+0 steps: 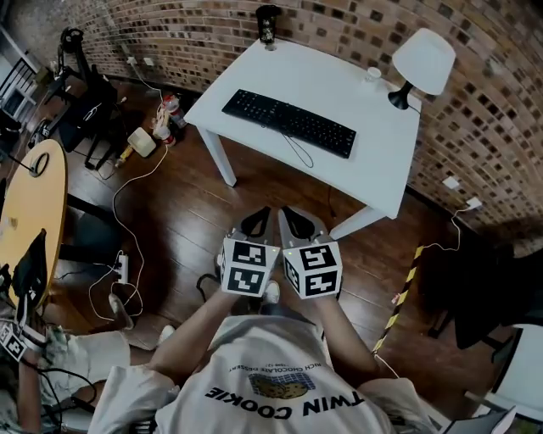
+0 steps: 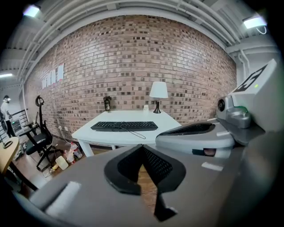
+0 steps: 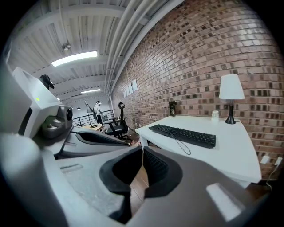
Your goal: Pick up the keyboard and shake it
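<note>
A black keyboard [image 1: 288, 123] lies flat across the white table [image 1: 373, 161], its thin cable looping over the front edge. Both grippers hang side by side above the wooden floor, well short of the table. The left gripper [image 1: 265, 210] is shut with nothing in it, and so is the right gripper [image 1: 287, 210]. In the left gripper view the keyboard [image 2: 124, 126] lies far beyond the closed tips [image 2: 143, 146], with the right gripper's body [image 2: 195, 133] alongside. In the right gripper view the keyboard [image 3: 184, 134] lies ahead and right of the closed tips [image 3: 142, 148].
On the table stand a white lamp [image 1: 422, 63], a small cup [image 1: 373, 75] and a dark object [image 1: 268, 25] by the brick wall. Cables and bottles [image 1: 161, 119] litter the floor at left. A round wooden table [image 1: 30, 212] and an office chair [image 2: 37, 142] stand further left.
</note>
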Demonstrator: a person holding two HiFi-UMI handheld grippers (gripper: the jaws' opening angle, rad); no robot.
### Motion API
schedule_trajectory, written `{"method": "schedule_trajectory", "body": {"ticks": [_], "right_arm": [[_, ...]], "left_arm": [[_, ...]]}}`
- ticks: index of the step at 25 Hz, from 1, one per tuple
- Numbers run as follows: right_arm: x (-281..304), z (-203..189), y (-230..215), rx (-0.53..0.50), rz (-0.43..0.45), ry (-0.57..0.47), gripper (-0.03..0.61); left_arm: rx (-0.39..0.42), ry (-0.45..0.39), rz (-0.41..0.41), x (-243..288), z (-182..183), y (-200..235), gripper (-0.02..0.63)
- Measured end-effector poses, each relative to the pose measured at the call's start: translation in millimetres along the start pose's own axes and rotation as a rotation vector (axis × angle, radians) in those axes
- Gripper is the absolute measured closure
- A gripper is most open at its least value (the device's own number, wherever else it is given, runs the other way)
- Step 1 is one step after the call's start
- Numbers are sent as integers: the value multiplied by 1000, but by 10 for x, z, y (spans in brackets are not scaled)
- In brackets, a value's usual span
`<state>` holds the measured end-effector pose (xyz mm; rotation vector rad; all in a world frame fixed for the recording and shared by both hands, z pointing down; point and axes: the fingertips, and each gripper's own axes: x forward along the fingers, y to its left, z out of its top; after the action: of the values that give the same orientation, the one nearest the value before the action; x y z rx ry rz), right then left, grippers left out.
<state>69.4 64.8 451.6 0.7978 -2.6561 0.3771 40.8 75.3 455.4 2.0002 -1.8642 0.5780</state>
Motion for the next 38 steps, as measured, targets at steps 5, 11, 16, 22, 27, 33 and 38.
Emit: {"method": "schedule_trajectory", "body": {"ticks": [5, 11, 16, 22, 27, 33, 38], "right_arm": [[171, 13, -180, -21, -26, 18, 576], [476, 67, -428, -59, -80, 40, 575], [824, 145, -702, -112, -161, 84, 575], [1269, 223, -1015, -171, -247, 159, 574], [1501, 163, -1342, -318, -331, 302, 569], [1655, -81, -1829, -535, -422, 506, 547], [1666, -200, -2039, -590, -461, 610, 514]], "left_arm": [[11, 2, -27, 254, 52, 61, 609], [28, 6, -83, 635, 126, 211, 609], [71, 8, -132, 987, 275, 460, 609], [134, 16, -191, 1418, 407, 824, 609], [230, 15, -226, 1747, 484, 1179, 584], [473, 33, -228, 2178, 468, 1709, 515], [677, 50, -262, 2474, 466, 1932, 449]]}}
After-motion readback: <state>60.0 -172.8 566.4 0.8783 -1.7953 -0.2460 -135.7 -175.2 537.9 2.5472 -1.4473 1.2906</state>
